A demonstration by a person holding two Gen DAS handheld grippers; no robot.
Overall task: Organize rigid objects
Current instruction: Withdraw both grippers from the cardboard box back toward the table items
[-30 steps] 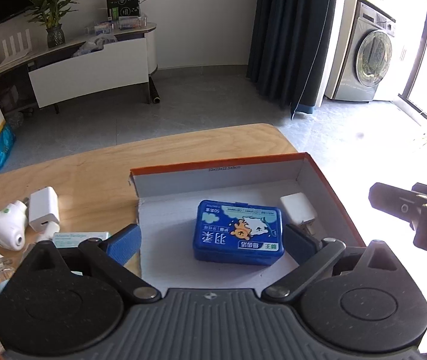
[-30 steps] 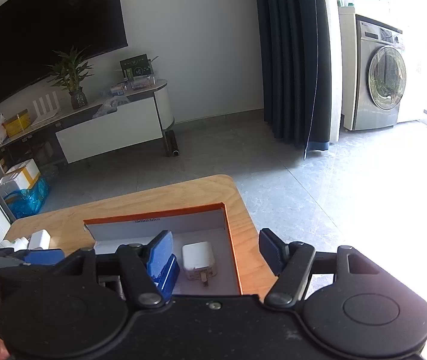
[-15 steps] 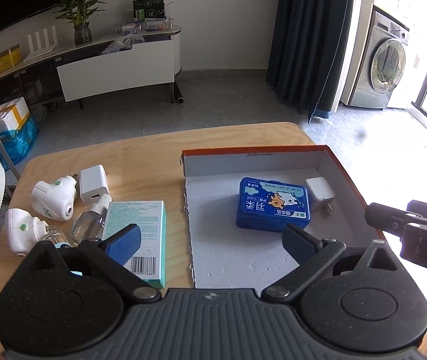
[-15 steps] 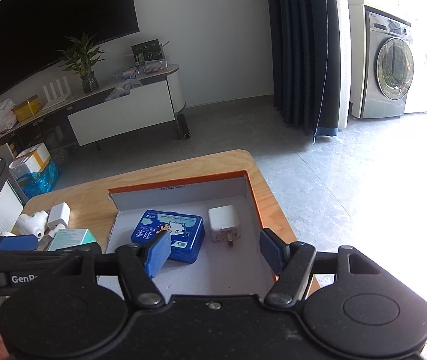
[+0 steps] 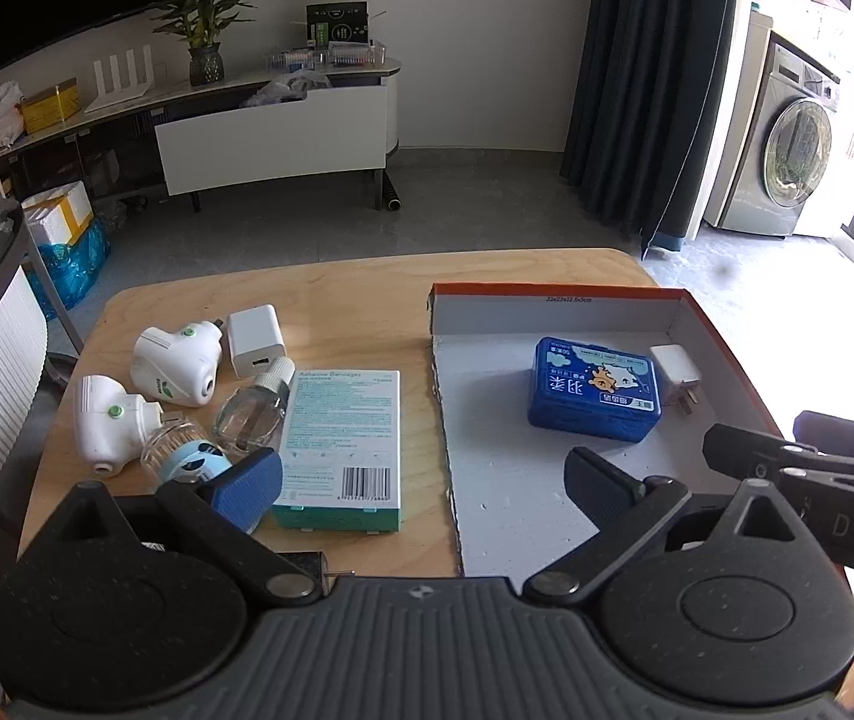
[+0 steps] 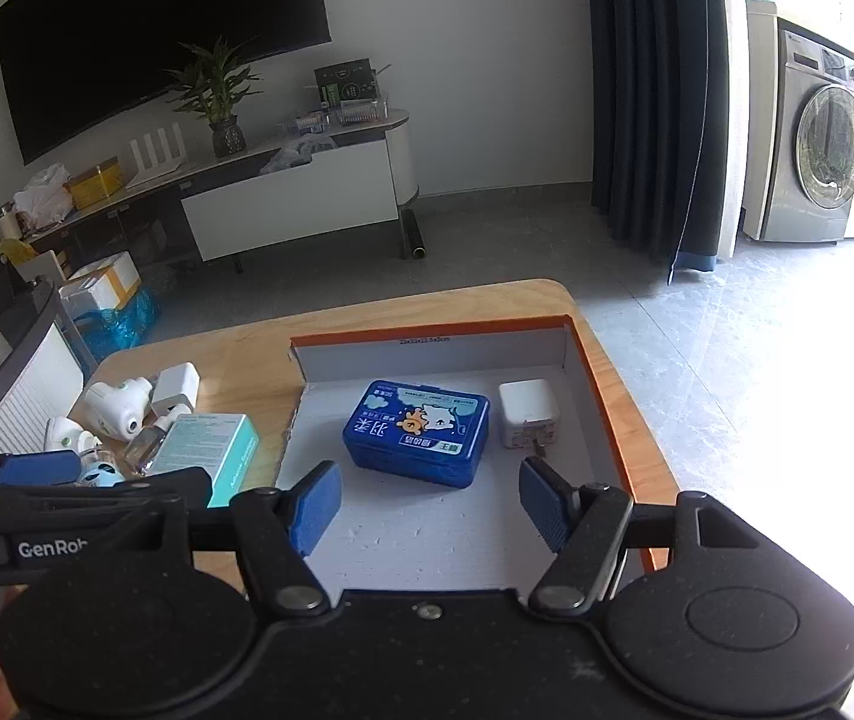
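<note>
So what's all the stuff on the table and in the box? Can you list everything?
table: one, light wood, under everything
box: one, orange outside and white inside, open, right part of table
blue case: one, blue with cartoon picture, inside box
charger in box: one, white, right of blue case
charger on table: one, white, left of box
plug-in heaters: two, white, far left of table
small bottles: two, clear, by the heaters
bandage carton: one, teal and white, lying flat left of box
left hand-held gripper: black, blue pads, open, empty
right hand-held gripper: black, blue pads, open, empty
</note>
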